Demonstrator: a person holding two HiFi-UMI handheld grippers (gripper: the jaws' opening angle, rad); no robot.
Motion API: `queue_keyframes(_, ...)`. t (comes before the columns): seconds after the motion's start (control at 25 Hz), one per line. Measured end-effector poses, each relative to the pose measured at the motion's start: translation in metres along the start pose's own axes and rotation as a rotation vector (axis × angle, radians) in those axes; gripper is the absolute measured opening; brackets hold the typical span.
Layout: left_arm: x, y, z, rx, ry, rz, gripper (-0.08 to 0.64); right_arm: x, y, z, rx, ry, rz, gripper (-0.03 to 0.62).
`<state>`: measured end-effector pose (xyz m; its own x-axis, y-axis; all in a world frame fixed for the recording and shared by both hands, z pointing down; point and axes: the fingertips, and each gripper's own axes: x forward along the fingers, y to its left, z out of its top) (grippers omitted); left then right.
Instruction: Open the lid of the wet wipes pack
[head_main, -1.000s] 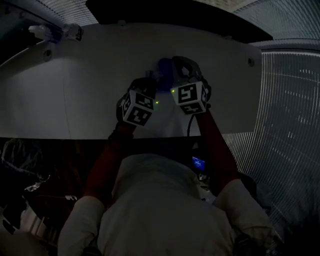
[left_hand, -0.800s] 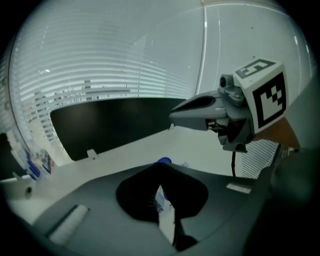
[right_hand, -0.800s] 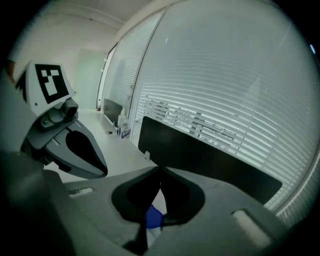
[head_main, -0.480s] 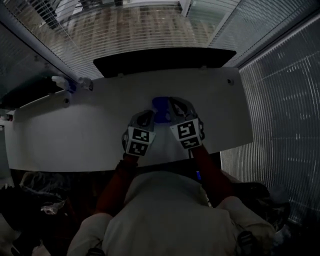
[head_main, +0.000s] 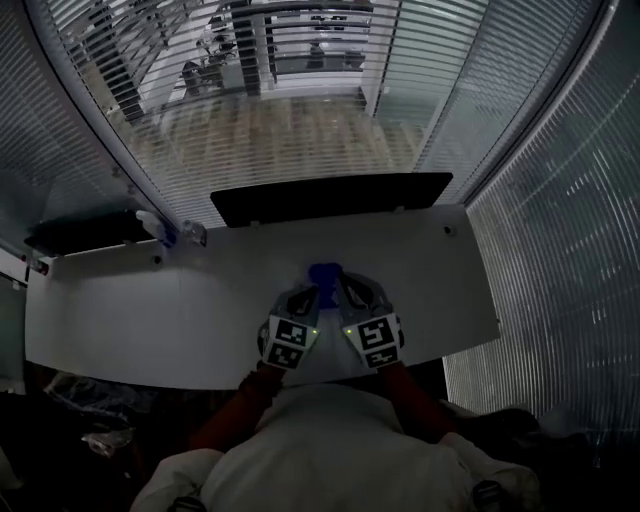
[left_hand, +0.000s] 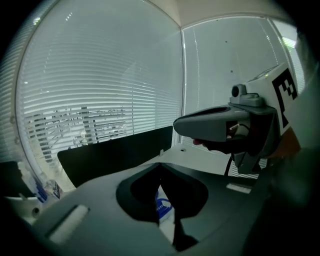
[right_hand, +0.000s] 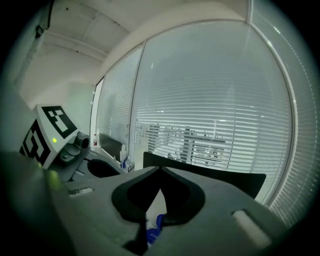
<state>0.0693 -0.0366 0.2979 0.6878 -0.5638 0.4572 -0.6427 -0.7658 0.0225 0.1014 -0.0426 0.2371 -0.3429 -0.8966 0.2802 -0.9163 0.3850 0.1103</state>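
Overhead, the head view showed the blue wet wipes pack (head_main: 325, 275) lying on the white tabletop (head_main: 150, 310), just beyond the left tool (head_main: 306, 296) and right tool (head_main: 347, 288). Only the gripper views showed both tools' jaws closed tip to tip, empty, the pack a blue sliver below.

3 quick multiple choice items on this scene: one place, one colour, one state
1. The black panel stands: A along the white table's far edge; B at its near edge; C on the floor.
2. The wipes pack looks: A red; B blue; C green.
3. The right hand-held gripper's jaws are: A wide apart; B together; C round a bottle.
Key: 1 A, it lines the far edge; 2 B, blue in the head view; 3 B, their tips meet in the right gripper view.
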Motion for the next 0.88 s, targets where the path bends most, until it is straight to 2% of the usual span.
queue_keyframes(0.32, -0.029, -0.002, 0.041, -0.043, -0.130, 0.020, 0.002, -0.030, 0.026, 0.027, 0.064, -0.079, 0.045, 0.002)
queue_keyframes(0.56, -0.056, -0.015, 0.056, -0.084, -0.215, 0.007, 0.002, -0.052, 0.047, 0.038, 0.082, -0.136, 0.094, 0.002)
queue_keyframes(0.88, -0.057, -0.030, 0.060, -0.105, -0.243, -0.002, 0.002, -0.062, 0.042, 0.037, 0.106, -0.145, 0.083, 0.002)
